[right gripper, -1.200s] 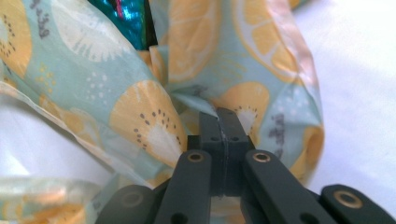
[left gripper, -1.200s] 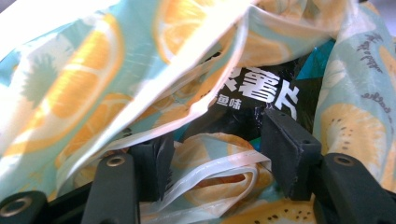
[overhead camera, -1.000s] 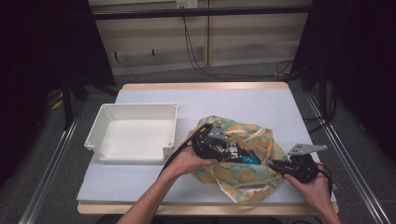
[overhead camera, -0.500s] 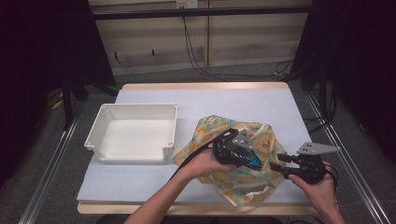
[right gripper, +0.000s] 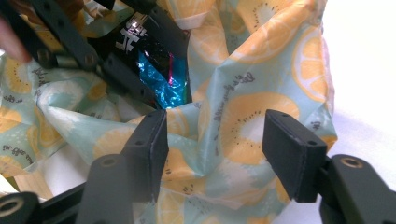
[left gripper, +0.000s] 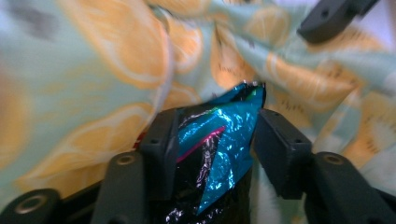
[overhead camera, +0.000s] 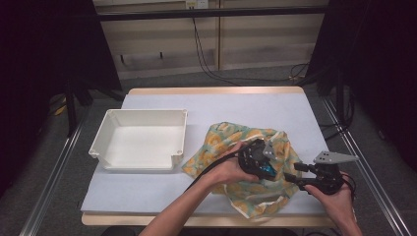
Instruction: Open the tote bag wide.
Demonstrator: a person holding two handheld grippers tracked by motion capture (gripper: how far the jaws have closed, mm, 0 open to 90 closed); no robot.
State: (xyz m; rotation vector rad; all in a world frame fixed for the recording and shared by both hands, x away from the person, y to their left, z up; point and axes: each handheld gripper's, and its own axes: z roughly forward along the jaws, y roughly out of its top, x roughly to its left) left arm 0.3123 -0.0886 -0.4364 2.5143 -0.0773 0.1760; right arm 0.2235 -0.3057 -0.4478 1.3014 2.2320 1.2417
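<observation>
A table (overhead camera: 147, 196) with a pale grey-white top and a light wooden edge carries everything; its surface runs from the far wooden strip to the near edge where the person's forearms come in; on its left half sits a white rectangular plastic bin (overhead camera: 140, 140), open side up, nothing visible in it; on the right half lies a crumpled fabric bag (overhead camera: 231, 140) printed with orange citrus slices on pale green, just beside the bin and reaching almost to the near edge.

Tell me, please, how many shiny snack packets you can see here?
1: a blue and black foil packet between the jaws of the left tool, over the citrus-print bag. Others may be hidden inside the bag's folds.
</observation>
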